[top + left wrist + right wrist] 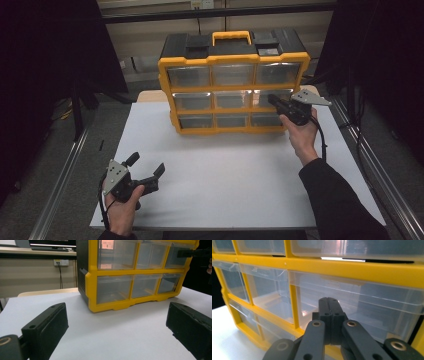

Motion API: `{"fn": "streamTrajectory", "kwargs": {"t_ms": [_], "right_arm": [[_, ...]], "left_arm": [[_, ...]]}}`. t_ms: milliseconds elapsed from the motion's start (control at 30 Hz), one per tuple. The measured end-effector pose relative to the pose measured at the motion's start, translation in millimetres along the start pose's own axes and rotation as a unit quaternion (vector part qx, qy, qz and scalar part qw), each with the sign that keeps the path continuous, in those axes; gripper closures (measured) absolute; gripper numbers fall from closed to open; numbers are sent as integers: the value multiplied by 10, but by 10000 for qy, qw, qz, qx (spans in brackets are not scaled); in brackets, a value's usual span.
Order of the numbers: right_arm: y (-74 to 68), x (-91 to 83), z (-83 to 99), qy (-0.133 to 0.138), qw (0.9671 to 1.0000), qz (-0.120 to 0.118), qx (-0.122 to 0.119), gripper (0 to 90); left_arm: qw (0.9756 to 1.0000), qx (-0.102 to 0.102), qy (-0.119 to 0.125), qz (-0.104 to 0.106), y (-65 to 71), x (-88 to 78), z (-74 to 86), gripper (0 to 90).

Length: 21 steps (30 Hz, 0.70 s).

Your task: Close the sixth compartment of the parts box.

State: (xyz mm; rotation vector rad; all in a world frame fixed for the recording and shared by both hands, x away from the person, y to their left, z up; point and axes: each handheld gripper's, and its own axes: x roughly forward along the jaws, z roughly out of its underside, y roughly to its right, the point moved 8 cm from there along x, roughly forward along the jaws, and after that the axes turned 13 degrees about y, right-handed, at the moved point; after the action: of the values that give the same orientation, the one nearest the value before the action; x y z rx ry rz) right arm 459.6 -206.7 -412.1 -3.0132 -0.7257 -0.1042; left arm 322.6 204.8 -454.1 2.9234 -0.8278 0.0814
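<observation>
From the high view, a yellow and black drawer box stood at the far side of the white table. It had nine clear drawers in three rows and a yellow handle on top. The right gripper was held up at the box front, with its tip right at the middle right drawer. Its jaws were pressed together with nothing between them. I could not tell from here if the tip touched the drawer. The left gripper sat low near the front left corner of the table, well apart from the box, and its jaws stood wide.

In the left gripper view, the two black jaws of the left gripper rose far apart, and bare table lay between them. The box stood beyond them, a bit to the right (the other gripper poked in at the top right, up by a drawer).

In the right gripper view, the right gripper had its jaws squeezed flat against each other. The clear drawer was just past the tip, very close. A yellow bar ran across above it. More clear drawers sat to the left, and a bit of white table showed at the bottom left.
</observation>
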Motion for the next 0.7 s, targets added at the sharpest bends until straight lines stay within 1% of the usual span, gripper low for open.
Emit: {"fn": "streamTrajectory", "kwargs": {"t_ms": [67, 200, 300, 333, 400, 433, 467, 567, 600, 633, 700], "right_arm": [[2, -3, 7, -31, 10000, 5, 44, 900], [15, -15, 37, -68, 10000, 1, 67, 900], [21, -17, 43, -54, 9999, 25, 127, 900], [21, -18, 43, -49, 9999, 30, 137, 900], [20, -19, 45, -34, 9998, -19, 172, 900], [20, -21, 48, -18, 9998, -58, 199, 900], [17, -27, 51, -36, 9997, -72, 227, 900], [-17, -42, 62, -107, 9996, -104, 231, 844], [-29, -44, 67, -119, 9997, -116, 194, 839], [-38, -53, 72, -122, 9997, -122, 174, 827], [-70, -67, 78, -126, 9995, -178, 211, 796]], "left_arm": [[10000, -9, -4, -28, -7, -5, 1, 39], [10000, -30, -5, -7, -6, 0, 6, 40], [10000, -3, -12, -27, -15, 11, 10, 40], [10000, 14, -43, 10, -16, 9, 11, 40], [10000, -50, 14, -24, 1, 21, 2, 39], [10000, 3, -16, 3, 0, 17, 3, 39], [10000, -2, -29, 34, 8, 18, 5, 39], [10000, -1, -8, 83, 17, 15, 2, 40], [10000, 1, 7, 58, 16, 11, -3, 40], [10000, 55, -15, 46, 7, 0, -7, 40], [10000, -45, 29, 42, 25, 5, -12, 40]]}}
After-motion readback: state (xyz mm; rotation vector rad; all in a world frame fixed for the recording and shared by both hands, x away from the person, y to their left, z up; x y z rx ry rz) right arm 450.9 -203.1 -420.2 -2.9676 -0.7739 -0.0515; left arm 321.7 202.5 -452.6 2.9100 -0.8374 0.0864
